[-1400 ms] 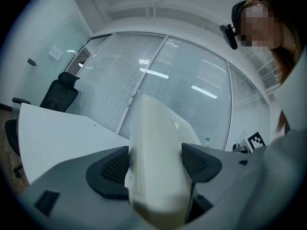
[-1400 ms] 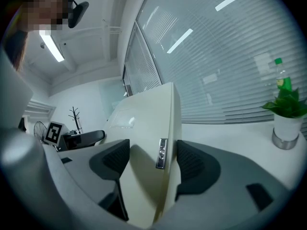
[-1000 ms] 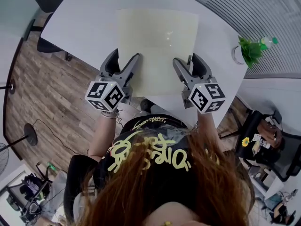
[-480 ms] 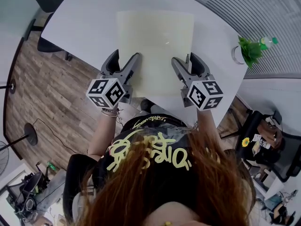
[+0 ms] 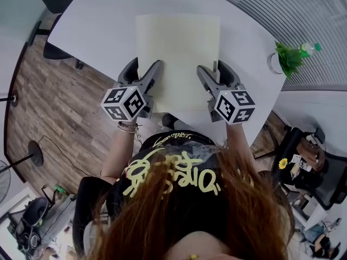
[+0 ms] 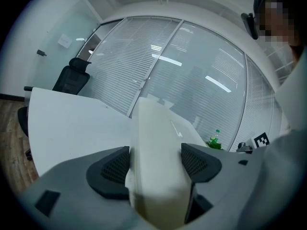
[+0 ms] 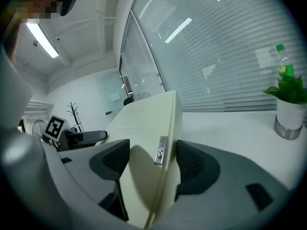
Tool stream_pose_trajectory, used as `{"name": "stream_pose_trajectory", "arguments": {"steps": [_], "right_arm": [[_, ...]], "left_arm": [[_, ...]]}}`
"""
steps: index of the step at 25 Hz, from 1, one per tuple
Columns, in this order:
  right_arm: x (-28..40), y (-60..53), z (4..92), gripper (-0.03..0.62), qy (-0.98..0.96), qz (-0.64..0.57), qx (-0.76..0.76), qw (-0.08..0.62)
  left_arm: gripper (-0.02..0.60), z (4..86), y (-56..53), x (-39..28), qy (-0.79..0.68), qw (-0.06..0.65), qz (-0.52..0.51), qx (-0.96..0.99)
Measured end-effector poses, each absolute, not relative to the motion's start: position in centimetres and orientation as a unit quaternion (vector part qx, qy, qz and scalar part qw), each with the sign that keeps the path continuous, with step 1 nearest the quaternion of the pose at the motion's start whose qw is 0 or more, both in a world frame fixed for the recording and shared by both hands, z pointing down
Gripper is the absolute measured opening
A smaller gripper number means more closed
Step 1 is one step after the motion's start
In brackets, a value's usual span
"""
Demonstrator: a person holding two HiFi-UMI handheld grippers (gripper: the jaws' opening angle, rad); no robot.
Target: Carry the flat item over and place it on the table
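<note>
White table [image 5: 97, 26] — sheet [image 5: 178, 47] in left gripper [image 5: 145, 67], right gripper [image 5: 212, 69]

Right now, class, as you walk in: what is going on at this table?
A person holds a gripper in each hand. The left gripper and the right gripper are both shut on the near end of a pale flat item, one at each side edge. The item lies out over the white table, square to the person. I cannot tell if it already rests on the top. A potted plant stands off to the right, well away from it.
</note>
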State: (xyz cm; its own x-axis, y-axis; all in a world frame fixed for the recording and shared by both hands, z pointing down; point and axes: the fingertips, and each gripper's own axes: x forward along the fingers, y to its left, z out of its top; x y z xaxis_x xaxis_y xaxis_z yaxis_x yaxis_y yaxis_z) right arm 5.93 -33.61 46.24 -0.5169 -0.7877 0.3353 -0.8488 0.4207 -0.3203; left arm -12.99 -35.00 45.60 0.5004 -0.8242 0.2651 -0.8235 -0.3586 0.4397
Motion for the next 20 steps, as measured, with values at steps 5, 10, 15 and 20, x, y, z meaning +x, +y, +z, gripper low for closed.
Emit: {"name": "stream_pose_trajectory", "arguments": {"steps": [5,10,15,20], "right_arm": [[5.8,-33.9,46.6,0.308,-0.839,0.233,0.487,0.071],[5.7,-34.0,47.1,0.308,-0.836,0.237,0.489,0.074],[5.8,-34.3,47.5,0.308,-0.834,0.241,0.491,0.077],[5.8,-34.5,48.0,0.308,-0.83,0.247,0.494,0.08]], "left_arm": [[0.337,46.1,-35.2,-13.1,-0.506,0.268,0.008,0.819],[0.334,46.7,-35.3,-13.2,-0.509,0.275,0.016,0.815],[0.333,47.0,-35.6,-13.1,-0.511,0.277,0.025,0.813],[0.331,47.5,-35.9,-13.0,-0.513,0.284,0.039,0.809]]}}
